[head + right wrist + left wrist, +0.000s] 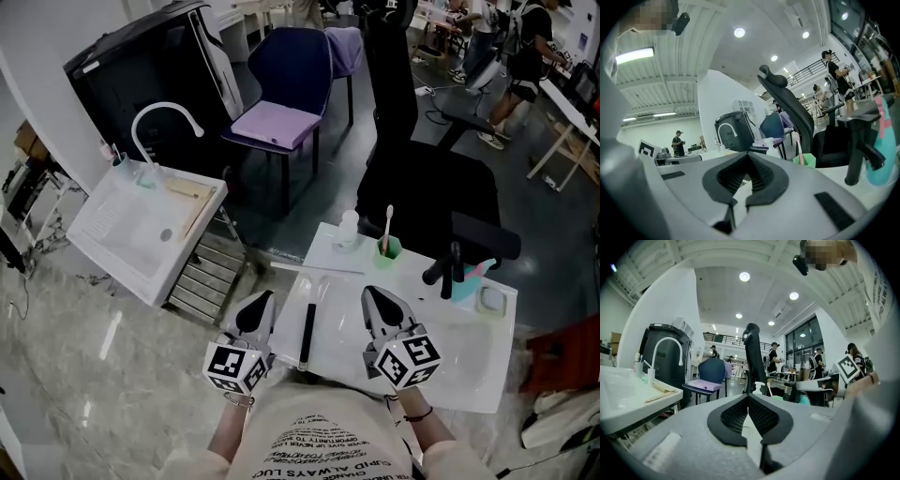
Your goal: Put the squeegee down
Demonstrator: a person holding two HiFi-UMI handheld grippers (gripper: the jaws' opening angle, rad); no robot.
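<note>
The squeegee point(307, 330) lies flat on the white basin top point(469, 370), black handle toward me and its thin blade across the far end. It rests between my two grippers, and neither one touches it. To its left is my left gripper point(262, 298), jaws together and empty. My right gripper point(372, 292) sits to its right, also shut with nothing held. In the left gripper view the left gripper point(749, 401) points level over the room, its pads meeting. The right gripper point(747, 159) looks the same in its own view. Neither gripper view shows the squeegee.
A green cup point(388, 247) with a toothbrush, a small bottle point(349, 228), a black tap point(453, 270) and a soap dish point(492, 300) stand along the basin's far side. A second white sink point(141, 230) sits at left. A black office chair point(422, 178) stands behind.
</note>
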